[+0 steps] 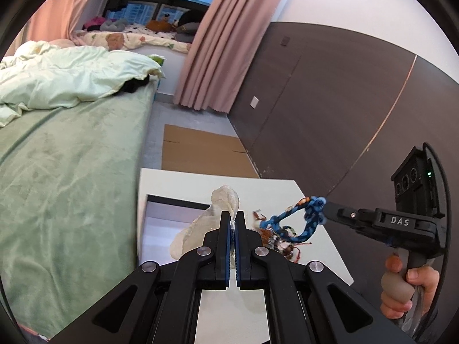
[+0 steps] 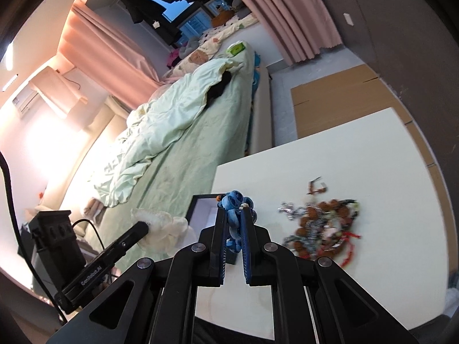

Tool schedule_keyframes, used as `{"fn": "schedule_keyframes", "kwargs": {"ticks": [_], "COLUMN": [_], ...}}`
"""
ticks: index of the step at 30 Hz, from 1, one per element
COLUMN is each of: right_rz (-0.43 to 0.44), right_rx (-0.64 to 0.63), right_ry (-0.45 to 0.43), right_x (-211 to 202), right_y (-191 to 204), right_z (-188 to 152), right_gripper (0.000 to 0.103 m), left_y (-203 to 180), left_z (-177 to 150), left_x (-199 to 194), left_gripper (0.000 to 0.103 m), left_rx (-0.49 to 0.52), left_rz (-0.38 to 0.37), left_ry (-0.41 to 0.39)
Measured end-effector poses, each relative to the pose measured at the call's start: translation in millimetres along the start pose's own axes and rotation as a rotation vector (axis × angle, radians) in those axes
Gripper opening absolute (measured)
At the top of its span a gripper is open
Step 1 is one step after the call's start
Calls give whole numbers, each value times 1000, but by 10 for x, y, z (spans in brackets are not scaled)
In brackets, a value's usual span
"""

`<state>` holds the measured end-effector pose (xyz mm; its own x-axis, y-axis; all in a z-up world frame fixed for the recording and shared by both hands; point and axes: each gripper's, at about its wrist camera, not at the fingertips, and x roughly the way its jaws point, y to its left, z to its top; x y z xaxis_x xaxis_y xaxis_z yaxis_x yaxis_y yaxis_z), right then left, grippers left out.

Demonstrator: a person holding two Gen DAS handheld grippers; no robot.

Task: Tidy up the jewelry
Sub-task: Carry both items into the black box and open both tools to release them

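My left gripper [image 1: 234, 215] is shut on a cream cloth pouch [image 1: 200, 223] and holds it above an open white box [image 1: 160, 215] on the white table [image 1: 183, 180]. My right gripper [image 2: 233, 210] is shut on a blue braided bracelet [image 2: 233, 200] and lifts it off the table. In the left wrist view that bracelet [image 1: 295, 218] hangs from the right gripper [image 1: 325, 207] above a tangled pile of beads and cords [image 1: 275, 236]. The pile [image 2: 321, 229] lies right of my right gripper. The left gripper [image 2: 145, 226] with the pouch [image 2: 163, 229] is at left.
A bed with a green sheet [image 1: 66, 172] and pale duvet lies left of the table. Flat cardboard [image 1: 200, 149] lies on the floor beyond the table. A dark wall panel [image 1: 330, 100] and pink curtains [image 1: 218, 43] stand at right. The box [image 2: 200, 212] sits near the table's left edge.
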<state>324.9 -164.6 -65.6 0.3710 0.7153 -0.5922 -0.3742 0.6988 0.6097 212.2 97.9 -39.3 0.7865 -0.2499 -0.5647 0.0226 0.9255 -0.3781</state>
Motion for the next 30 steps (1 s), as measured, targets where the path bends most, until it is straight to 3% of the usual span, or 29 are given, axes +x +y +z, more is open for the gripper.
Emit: {"fn": "schedule_keyframes", "kwargs": {"ticks": [14, 15, 16, 18, 28, 30], "right_rz": [103, 110, 114, 97, 10, -8], "right_rx": [20, 24, 33, 43, 98, 120], "right_ry": [106, 120, 140, 127, 74, 56], "right_x": [891, 950, 1005, 1007, 603, 452], "right_y": [399, 413, 416, 401, 30, -98], "right_z": [-39, -45, -55, -87, -220, -277], "right_gripper": [13, 25, 52, 72, 72, 72], "left_y": [493, 505, 512, 511, 356, 321], "left_z": [89, 91, 92, 98, 109, 119], "left_x": [-105, -95, -83, -42, 300, 415], "left_gripper": [2, 2, 2, 2, 2, 9], "left_rx": [-55, -57, -58, -56, -37, -33], "left_rz": [44, 45, 45, 42, 43, 54], "left_ry": [-8, -6, -2, 6, 58, 100]}}
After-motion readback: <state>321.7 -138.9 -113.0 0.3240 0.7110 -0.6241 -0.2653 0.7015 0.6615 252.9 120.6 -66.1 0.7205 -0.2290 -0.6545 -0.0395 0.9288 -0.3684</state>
